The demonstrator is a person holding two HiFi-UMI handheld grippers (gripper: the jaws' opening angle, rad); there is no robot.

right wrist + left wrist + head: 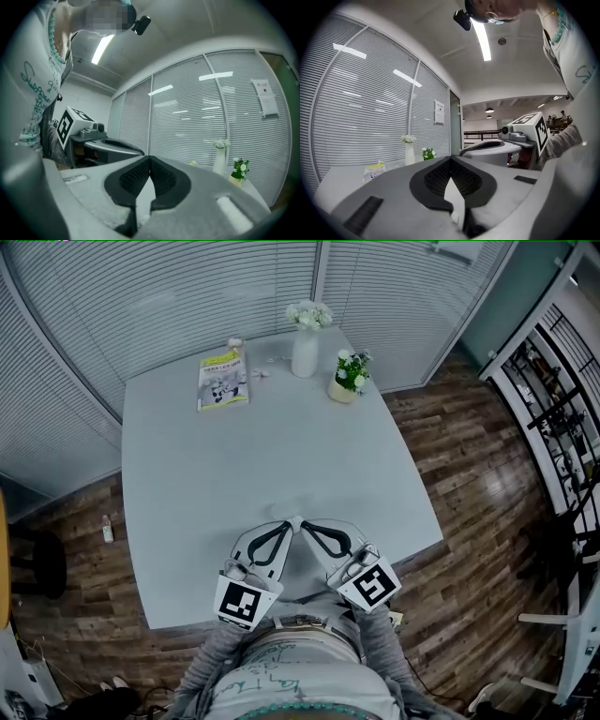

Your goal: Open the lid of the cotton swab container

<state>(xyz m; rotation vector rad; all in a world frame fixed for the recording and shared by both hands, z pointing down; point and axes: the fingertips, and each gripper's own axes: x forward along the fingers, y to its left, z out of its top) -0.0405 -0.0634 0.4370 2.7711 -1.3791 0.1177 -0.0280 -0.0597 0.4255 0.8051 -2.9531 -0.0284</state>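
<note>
A person stands at the near edge of a pale desk [281, 456], seen from above. The left gripper [287, 527] and right gripper [307, 527] are held level just in front of the body, tips almost touching each other over the desk's front edge. Both gripper views show the dark ribbed fingers [436, 180] pressed together with nothing between them, so both grippers are closed and empty.

No cotton swab container can be picked out for certain. The only candidates are a few small pale items [261, 374] at the far side of the desk, near a booklet [223, 379]; they are too small to identify. A white vase of white flowers [306, 352] and a small potted plant [349, 376] stand beside them, well apart from the grippers.

By my reading, the task has not started. The next move calls for locating the container, reaching across the desk, and opening the fingers, probably one gripper to steady the body and the other to lift the lid.

Writing: the booklet's yellow-green cover carries print too small to read. A paper notice [265, 97] on the blinds is illegible. The person's shirt shows teal cursive lettering, only partly visible. The gripper cubes bear black-and-white square markers, no words
</note>
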